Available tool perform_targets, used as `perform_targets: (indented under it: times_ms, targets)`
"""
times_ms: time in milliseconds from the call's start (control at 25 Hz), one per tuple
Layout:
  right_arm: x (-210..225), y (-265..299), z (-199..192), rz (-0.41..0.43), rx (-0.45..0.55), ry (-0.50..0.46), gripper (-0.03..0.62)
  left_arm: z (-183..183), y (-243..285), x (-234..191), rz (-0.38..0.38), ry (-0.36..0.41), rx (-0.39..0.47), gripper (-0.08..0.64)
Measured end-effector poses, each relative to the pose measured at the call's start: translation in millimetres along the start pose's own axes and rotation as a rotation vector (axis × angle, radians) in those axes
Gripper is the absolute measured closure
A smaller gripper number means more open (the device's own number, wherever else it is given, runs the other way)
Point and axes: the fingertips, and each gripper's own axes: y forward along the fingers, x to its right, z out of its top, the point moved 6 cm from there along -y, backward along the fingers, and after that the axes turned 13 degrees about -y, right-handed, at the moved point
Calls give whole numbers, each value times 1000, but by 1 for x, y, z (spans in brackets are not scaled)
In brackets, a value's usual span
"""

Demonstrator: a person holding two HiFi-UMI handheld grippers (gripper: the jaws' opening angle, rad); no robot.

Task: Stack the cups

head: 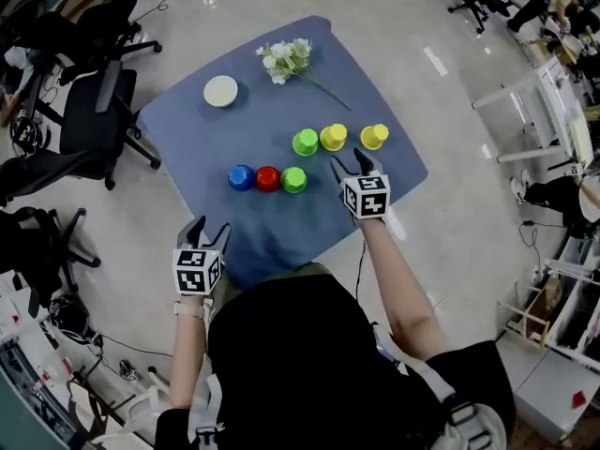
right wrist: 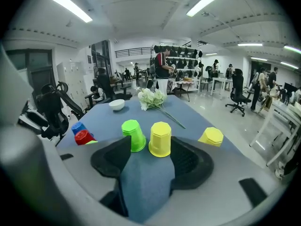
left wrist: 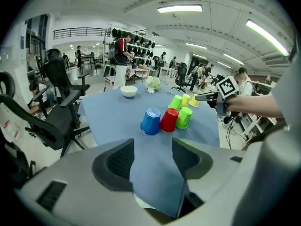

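Observation:
Six cups stand upside down on the blue cloth (head: 272, 232). A near row holds a blue cup (head: 241, 177), a red cup (head: 267, 178) and a green cup (head: 293, 179), touching side by side. Behind them stand a second green cup (head: 305, 142), a yellow cup (head: 333, 137) and another yellow cup (head: 374, 136). My right gripper (head: 349, 163) is open and empty, just short of the back row; its view shows the green cup (right wrist: 133, 135) and yellow cup (right wrist: 160, 139) right ahead. My left gripper (head: 208, 229) hangs open and empty over the cloth's near edge, well short of the blue cup (left wrist: 151, 121).
A white bowl (head: 221, 91) and a bunch of white flowers (head: 289, 59) lie at the far side of the cloth. Black office chairs (head: 94, 111) stand to the left. White racks (head: 553, 111) stand at the right, and cables trail on the floor.

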Motion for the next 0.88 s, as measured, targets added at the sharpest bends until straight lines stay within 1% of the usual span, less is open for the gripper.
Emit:
perform_targets:
  times_ms: [280,480,560,720,880]
  targets:
    - [23,61,-6,46,-36,-5,325,-20,-11,6,105,-94,-4,301]
    - [33,81,-9,39,-51,2,326,-32,-15,10,148,-125,-21,300]
    - [33,85,-10,40,-53,0,350,-34,-17,11,163,-133,-24,299]
    - [32,82,-4,32,-43,-6,353,-34,-22,9,169,-140,-21,299]
    - [29,68,9,27,-7,-9,353,-30,-20,5,155,-138,-14,300]
